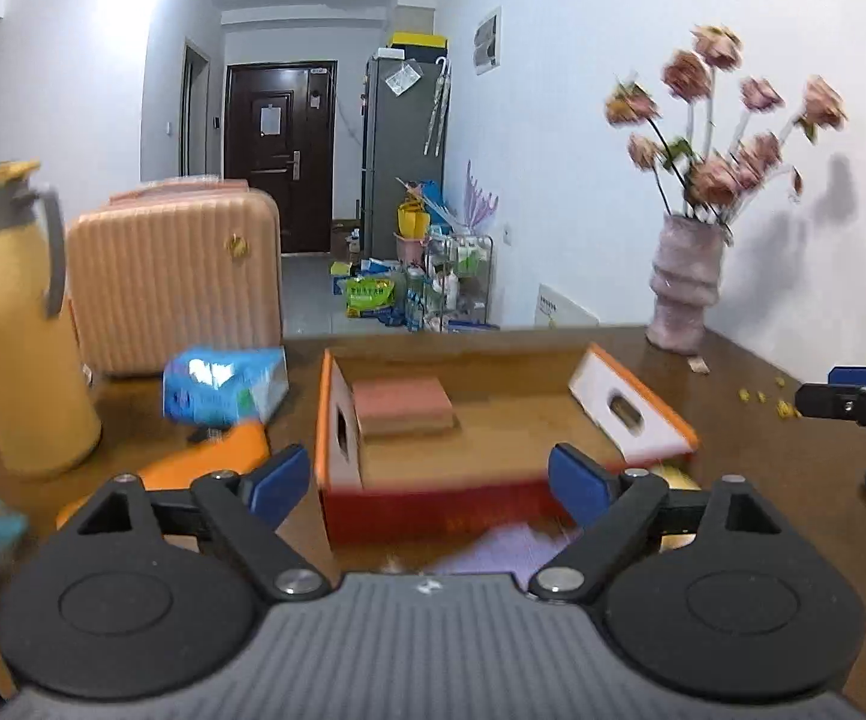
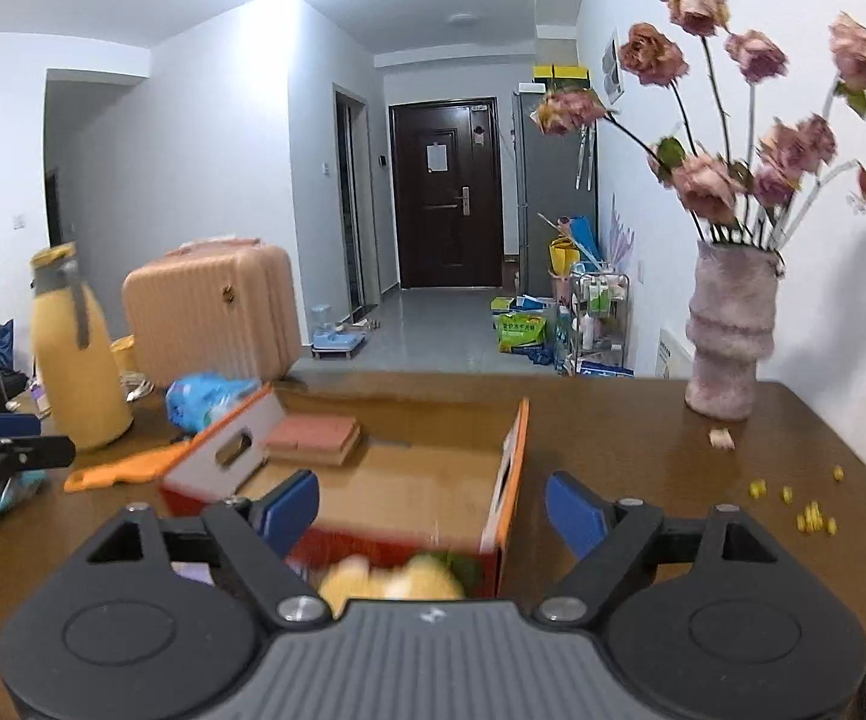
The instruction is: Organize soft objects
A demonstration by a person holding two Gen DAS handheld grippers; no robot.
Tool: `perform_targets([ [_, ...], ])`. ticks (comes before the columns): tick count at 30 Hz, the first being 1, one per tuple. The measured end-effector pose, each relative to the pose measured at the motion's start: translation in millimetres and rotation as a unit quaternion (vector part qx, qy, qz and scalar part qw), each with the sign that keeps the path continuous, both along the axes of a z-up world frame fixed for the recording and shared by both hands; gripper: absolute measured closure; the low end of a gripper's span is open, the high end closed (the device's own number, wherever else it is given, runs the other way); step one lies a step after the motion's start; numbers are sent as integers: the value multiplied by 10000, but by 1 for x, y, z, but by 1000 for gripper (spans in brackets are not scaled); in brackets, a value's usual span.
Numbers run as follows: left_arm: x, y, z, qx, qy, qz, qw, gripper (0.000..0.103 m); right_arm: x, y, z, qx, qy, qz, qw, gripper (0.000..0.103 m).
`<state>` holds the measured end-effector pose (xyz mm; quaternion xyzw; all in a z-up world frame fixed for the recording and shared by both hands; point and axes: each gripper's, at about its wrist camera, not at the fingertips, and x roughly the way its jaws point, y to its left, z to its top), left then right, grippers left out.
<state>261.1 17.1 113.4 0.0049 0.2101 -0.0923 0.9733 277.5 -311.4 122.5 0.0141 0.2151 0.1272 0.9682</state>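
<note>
Starting at the left: a yellow thermos (image 1: 22, 324) stands on the brown counter (image 1: 793, 468), its base cut off by blur, with a peach suitcase (image 1: 175, 276) behind it. A blue packet (image 1: 226, 384) lies beside them, and its print is too smeared to read. Under it sits something flat and orange (image 1: 205, 462), hard to identify.

In the middle is the open orange cardboard box (image 1: 433, 504), flaps out, holding a pink-topped sponge (image 1: 403, 405) near its back left corner. The left hand-held gripper (image 1: 427, 480) hovers at the box's front wall, jaws spread wide, gripping nothing. A purple patch below it is mostly hidden.

The right hand-held gripper (image 2: 433, 507) is also released, empty, over the box's near right corner. A yellow soft thing with a bit of green (image 2: 397, 579) sits just under it, half hidden and blurry.

Far right: a fuzzy pink vase (image 2: 730, 342) of roses, and small yellow bits (image 2: 811, 516) scattered on the counter. The door and fridge notices are unreadable.
</note>
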Motion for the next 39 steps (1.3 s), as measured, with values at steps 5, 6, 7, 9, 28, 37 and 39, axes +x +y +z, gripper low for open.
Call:
perform_targets([
  [5, -61, -13, -38, 37, -8, -30, 10000, 15, -67, 5, -52, 9, 3, 160, 9999, 20],
  [6, -68, -14, -44, -16, 80, -14, 10000, 15, -79, 7, -61, -45, -9, 153, 9999, 19],
  [7, -71, -13, -48, -53, 165, -24, 9998, 15, -88, 9, -70, -78, -16, 144, 9999, 19],
  [9, -71, -14, -52, -112, 328, -39, 9994, 15, -98, 10, -83, -51, 114, 95, 9999, 19],
  [28, 109, -124, -87, 63, 1427, -1350, 9805, 54, 10, -1, -117, 405, 545, -9, 9977, 29],
  [37, 132, -122, -106, -449, 1838, -1602, 9688, 54, 32, 9, -135, 371, 868, 262, 9952, 51],
  [39, 133, -122, -106, -523, 1837, -1598, 9685, 54, 29, 10, -134, 333, 827, 258, 9957, 53],
])
